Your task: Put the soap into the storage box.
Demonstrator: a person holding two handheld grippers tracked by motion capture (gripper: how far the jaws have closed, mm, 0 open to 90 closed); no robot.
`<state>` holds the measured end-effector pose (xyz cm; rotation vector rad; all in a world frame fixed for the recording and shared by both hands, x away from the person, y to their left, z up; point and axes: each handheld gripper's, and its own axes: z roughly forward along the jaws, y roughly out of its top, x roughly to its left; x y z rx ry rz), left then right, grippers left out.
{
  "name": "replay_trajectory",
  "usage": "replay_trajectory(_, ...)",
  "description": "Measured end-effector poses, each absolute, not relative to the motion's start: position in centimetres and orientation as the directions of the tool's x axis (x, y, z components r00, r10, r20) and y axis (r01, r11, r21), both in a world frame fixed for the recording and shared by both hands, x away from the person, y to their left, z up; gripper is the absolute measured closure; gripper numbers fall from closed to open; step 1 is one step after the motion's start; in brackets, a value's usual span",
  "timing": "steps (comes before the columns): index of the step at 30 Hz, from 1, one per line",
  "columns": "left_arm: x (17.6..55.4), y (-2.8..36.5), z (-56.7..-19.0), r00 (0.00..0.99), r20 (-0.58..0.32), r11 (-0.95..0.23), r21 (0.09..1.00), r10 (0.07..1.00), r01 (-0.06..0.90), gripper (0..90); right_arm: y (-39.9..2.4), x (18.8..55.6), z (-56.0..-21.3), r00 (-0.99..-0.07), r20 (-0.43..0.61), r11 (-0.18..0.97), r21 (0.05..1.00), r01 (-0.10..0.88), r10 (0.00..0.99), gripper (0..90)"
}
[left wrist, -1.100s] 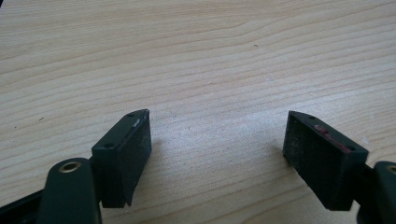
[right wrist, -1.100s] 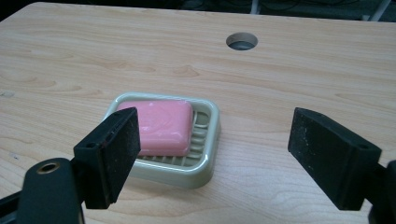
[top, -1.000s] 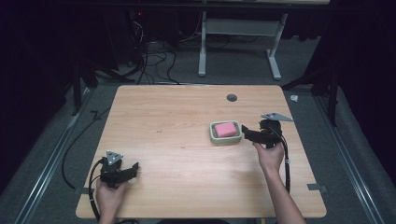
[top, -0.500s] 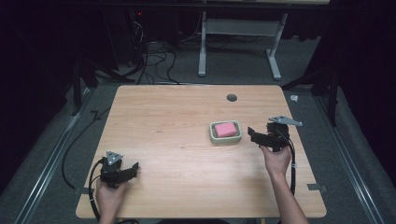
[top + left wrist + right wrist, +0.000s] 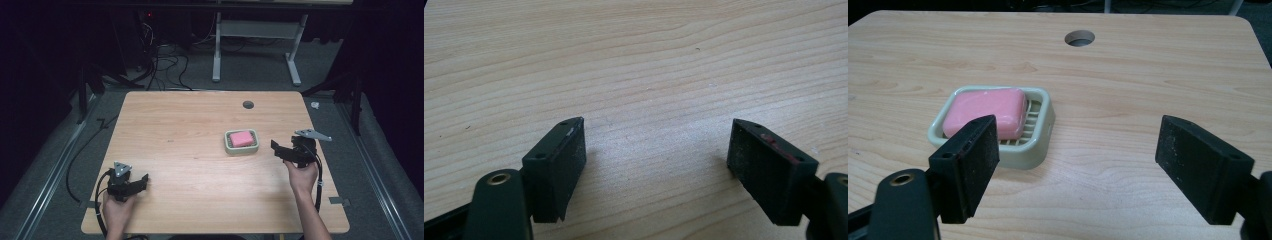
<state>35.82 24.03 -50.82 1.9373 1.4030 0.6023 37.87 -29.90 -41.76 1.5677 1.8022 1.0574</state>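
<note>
A pink bar of soap lies flat in a pale green soap dish, filling the left part of its ribbed tray. In the high view the soap and dish sit on the right half of the wooden desk, a little below the round cable hole.

The right gripper hovers just to the right of the dish, near it but not touching, with its jaws pointing toward it. In the right gripper view its jaws stand wide apart with nothing between them but bare desk; the dish lies ahead and to the left, and the left jaw overlaps the dish's near edge in the picture, while the right jaw is well clear of it. The soap is beyond the jaw tips, not between them.

The left gripper is held low at the near left corner of the desk, well apart from the dish. Its jaws are also spread wide over bare wood grain, holding nothing.
</note>
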Motion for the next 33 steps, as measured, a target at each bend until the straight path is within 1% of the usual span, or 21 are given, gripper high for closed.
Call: replay_trajectory(33, 35.8, 24.0, -50.8, 0.317, -0.014, -0.204, 0.738, 0.948, 0.643, 24.0, -31.4, 35.3, -43.9, -0.168, 0.141, -0.017, 0.812, 0.584, 0.976, 18.7)
